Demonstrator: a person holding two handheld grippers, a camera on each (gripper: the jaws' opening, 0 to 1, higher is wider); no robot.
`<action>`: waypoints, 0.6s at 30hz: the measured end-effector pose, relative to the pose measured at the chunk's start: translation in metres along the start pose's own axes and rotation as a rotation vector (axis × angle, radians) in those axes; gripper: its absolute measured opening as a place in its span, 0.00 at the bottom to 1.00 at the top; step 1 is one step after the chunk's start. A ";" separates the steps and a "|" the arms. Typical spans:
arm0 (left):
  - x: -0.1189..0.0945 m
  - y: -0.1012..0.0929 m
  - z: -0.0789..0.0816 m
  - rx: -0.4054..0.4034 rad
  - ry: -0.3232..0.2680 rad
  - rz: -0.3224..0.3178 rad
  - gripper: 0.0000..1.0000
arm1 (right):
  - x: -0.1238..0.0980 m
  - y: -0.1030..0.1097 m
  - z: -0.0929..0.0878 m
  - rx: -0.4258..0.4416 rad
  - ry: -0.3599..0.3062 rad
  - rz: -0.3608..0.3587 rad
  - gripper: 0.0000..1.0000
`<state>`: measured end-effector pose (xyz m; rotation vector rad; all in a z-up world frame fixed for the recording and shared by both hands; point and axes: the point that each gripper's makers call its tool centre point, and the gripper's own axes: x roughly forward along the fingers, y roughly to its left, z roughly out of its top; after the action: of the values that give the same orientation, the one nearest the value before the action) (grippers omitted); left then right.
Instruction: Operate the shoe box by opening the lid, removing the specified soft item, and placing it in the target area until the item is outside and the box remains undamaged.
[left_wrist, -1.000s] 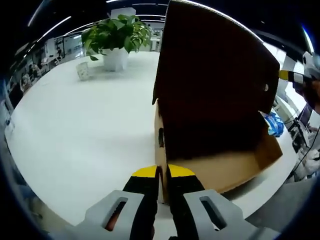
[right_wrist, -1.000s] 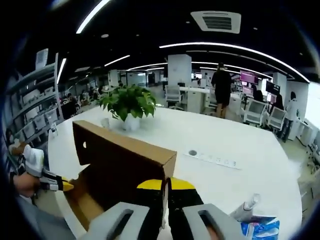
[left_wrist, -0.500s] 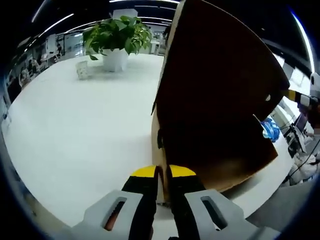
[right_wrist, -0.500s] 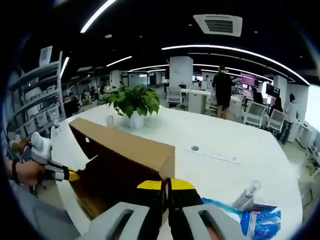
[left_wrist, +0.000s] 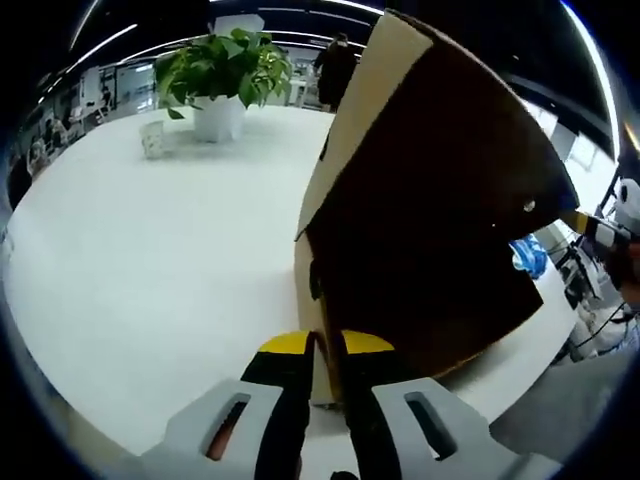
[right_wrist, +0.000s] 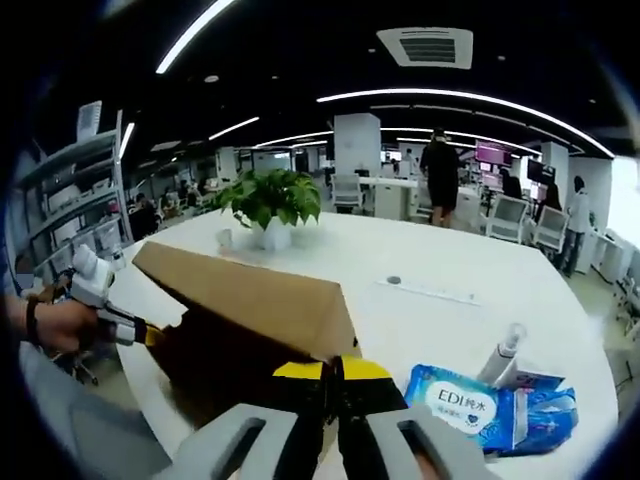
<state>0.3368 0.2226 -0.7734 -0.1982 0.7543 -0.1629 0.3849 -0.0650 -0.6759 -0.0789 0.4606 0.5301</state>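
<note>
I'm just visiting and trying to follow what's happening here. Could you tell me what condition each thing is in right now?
shoe box: on the white table, lid swung partly down over it.
left gripper: shut on the shoe box's edge.
right gripper: shut on the lid.
blue wipes pack: lying on the table, outside the box.
potted plant: upright.

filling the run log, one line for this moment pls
phase: lid opening | left gripper: shut on shoe box wall | right gripper: shut on lid edge
</note>
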 end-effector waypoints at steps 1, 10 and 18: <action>-0.002 0.000 0.002 0.002 -0.007 0.000 0.07 | -0.002 0.001 -0.002 0.002 -0.002 0.005 0.00; -0.015 0.000 0.007 0.035 -0.016 0.000 0.06 | -0.006 0.007 -0.020 -0.010 0.023 0.037 0.00; -0.020 -0.007 0.014 0.070 -0.067 -0.046 0.03 | -0.006 0.010 -0.033 0.007 0.052 0.046 0.00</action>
<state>0.3311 0.2223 -0.7485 -0.1538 0.6769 -0.2251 0.3616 -0.0658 -0.7026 -0.0761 0.5162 0.5723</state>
